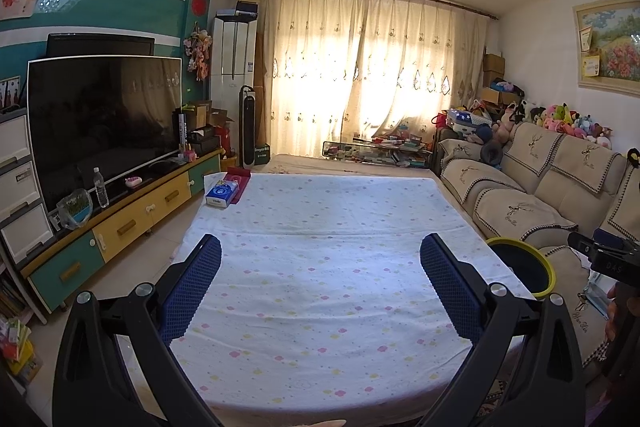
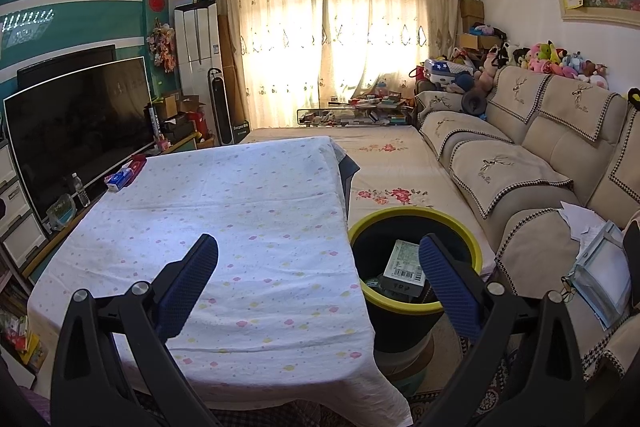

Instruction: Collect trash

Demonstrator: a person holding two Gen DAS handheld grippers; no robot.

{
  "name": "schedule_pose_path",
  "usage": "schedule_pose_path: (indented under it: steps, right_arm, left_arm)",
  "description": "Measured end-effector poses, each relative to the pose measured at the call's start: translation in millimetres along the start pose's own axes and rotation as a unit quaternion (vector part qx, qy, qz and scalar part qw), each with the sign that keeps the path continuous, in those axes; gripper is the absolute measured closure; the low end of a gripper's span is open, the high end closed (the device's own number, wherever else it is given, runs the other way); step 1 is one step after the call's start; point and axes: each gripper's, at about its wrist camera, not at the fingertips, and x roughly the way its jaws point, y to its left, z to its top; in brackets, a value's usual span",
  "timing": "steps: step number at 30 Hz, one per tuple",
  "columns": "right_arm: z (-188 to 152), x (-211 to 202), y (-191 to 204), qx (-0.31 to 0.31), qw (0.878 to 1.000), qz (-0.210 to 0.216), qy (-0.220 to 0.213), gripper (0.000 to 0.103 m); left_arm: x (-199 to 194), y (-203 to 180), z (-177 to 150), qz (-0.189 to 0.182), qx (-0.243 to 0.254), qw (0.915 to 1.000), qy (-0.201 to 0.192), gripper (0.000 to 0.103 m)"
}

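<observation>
Left wrist view: the left tongs (image 1: 320,267) stand spread wide, nothing between the blue pads (image 1: 192,291), held above the bench (image 1: 320,227), which is draped in a white cloth with small coloured spots. At the far left corner of the bench lies a blue tissue pack (image 1: 222,194) with a red packet (image 1: 237,183) touching it. Off the bench's right edge stands the trash bin (image 1: 528,269), black with a yellow-green rim, between the bench and the sofa (image 1: 560,195). Part of the right tongs (image 1: 600,255) shows at the right margin; their state cannot be told from here. A television (image 1: 104,123) sits on a low cabinet (image 1: 132,219) along the left wall, with a water bottle (image 1: 100,187) in front of it.

Right wrist view: the right tongs (image 2: 318,267) are likewise spread apart and hold nothing. The left pad hangs over the bench (image 2: 240,207); the right pad overlaps the rim of the trash bin (image 2: 416,259) in the frame. Inside the bin lies collected trash: a white carton with a barcode label (image 2: 404,263), resting on darker items that cannot be identified. The bin stands just beside the bench's right edge, on the floor in front of the sofa (image 2: 540,155). Crumpled white paper (image 2: 580,221) and a clear plastic packet (image 2: 600,279) lie on the sofa seat to the right. Plush toys (image 2: 560,61) line the sofa back.
</observation>
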Motion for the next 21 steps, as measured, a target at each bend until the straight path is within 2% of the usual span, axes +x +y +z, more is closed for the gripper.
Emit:
schedule_pose_path:
  steps: [11,21]
  right_arm:
    - [-0.7,1.0,1.4,0.001,1.000,0.000,0.001,0.007]
    - [-2.6,4.0,3.0,0.001,1.000,0.001,0.004,0.007]
  left_arm:
    - [-1.9,-3.9,-1.5,-0.005,0.002,1.0000,-0.006,0.005]
    - [-3.3,-4.9,6.7,-0.027,0.003,0.9996,-0.009,0.005]
